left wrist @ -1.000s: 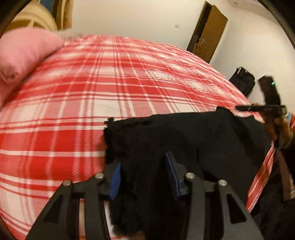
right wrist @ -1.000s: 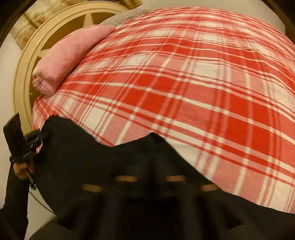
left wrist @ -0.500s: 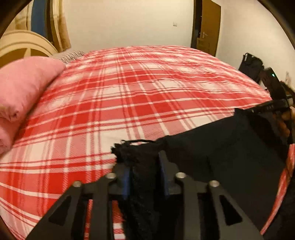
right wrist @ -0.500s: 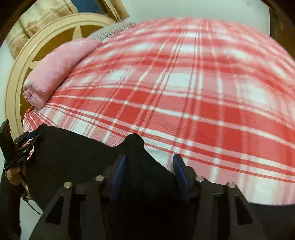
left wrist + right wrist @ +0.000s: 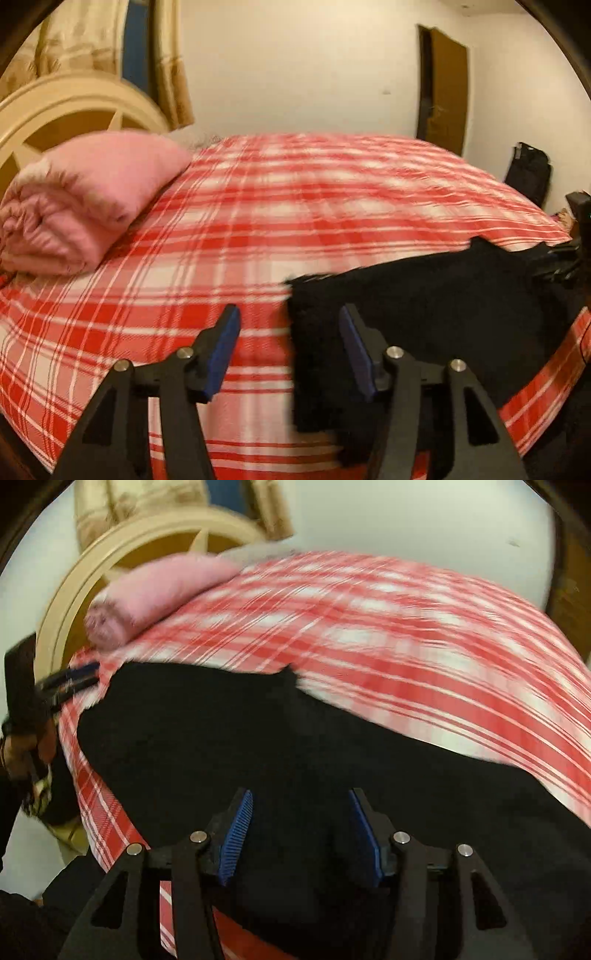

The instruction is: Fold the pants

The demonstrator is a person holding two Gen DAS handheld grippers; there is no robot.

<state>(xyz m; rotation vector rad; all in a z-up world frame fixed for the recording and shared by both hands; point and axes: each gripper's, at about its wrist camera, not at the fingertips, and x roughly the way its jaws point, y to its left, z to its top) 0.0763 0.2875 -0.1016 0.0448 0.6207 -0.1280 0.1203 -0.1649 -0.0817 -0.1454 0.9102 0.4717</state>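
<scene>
Black pants lie folded on the red plaid bed near its front edge. In the left wrist view my left gripper hovers over the pants' left edge. Its jaws are opening; the cloth's edge lies between them and the blue pads do not press it. In the right wrist view my right gripper stands open just above the black pants, with nothing pinched. Each gripper shows in the other's view: the right gripper at the far right, the left gripper at the left in a hand.
A rolled pink blanket lies at the head of the bed beside a cream arched headboard. A brown door and a black bag stand by the far wall. The plaid sheet stretches bare beyond the pants.
Both grippers let go of the pants and opened. Both pulled back and up, and the pants now lie on the bed.
</scene>
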